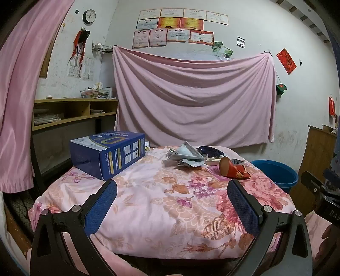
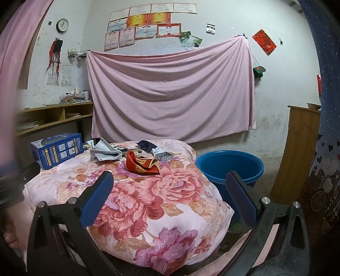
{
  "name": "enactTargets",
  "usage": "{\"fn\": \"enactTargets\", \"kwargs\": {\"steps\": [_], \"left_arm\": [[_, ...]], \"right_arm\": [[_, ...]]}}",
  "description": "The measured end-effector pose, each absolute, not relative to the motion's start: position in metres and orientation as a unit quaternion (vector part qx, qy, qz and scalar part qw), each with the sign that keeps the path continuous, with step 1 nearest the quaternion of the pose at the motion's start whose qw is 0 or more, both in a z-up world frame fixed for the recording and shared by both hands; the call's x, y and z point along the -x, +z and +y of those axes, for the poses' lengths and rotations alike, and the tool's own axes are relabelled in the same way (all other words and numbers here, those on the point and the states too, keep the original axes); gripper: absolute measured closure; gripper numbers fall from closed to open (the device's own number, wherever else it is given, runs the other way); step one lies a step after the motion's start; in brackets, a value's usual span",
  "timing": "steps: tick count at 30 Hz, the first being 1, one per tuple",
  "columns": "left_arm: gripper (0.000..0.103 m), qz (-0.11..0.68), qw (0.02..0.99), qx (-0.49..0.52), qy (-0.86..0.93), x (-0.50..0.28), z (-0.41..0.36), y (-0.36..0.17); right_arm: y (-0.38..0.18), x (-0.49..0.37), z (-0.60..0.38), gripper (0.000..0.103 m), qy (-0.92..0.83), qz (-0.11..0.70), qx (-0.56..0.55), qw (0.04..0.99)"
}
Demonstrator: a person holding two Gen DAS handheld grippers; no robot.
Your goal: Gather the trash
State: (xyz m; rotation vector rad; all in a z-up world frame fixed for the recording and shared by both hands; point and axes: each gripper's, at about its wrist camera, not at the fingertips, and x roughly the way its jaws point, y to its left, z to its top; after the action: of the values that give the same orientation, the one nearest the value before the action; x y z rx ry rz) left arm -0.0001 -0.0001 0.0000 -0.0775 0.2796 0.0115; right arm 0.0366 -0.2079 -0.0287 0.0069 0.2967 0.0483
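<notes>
Pink flowers cover the quilt [image 1: 161, 203] that I see in front of me, and the trash sits on its far end. My left gripper [image 1: 172, 191] hangs over the near part of the quilt with its two blue pads spread wide, and nothing is between them. My right gripper [image 2: 169, 184] is spread wide too and holds nothing; it points at the right side of the quilt, with the blue bucket [image 2: 230, 167] showing between its pads. The bucket stands on the floor just beside the quilt, on the right. In the trash pile I see a red paper wrapper [image 2: 142, 165] lying closest to me, a crumpled grey paper [image 2: 105, 151] to the left of it, a dark crinkly wrapper [image 2: 146, 145] behind, and a small white pack [image 2: 161, 154] beside that one. I cannot tell what else is tucked in the pile. A big blue box [image 1: 108, 154] lies on the left side of the quilt, apart from the pile. Both grippers are well apart from the trash. A pink sheet [image 1: 195, 99] hangs on the wall behind, with paper certificates [image 1: 176, 27] stuck above it and a round clock [image 1: 89, 16] to the left. A wooden shelf [image 1: 74, 112] with papers stands on the left.
</notes>
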Motion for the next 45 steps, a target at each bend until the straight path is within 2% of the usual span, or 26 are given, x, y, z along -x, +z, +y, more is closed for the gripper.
{"fn": "enactTargets", "kwargs": {"steps": [45], "left_arm": [[0.001, 0.14, 0.989, 0.037, 0.006, 0.0, -0.0002, 0.0]], "right_arm": [[-0.0285, -0.0363, -0.2086, 0.0, 0.023, 0.145, -0.008, 0.989]]}}
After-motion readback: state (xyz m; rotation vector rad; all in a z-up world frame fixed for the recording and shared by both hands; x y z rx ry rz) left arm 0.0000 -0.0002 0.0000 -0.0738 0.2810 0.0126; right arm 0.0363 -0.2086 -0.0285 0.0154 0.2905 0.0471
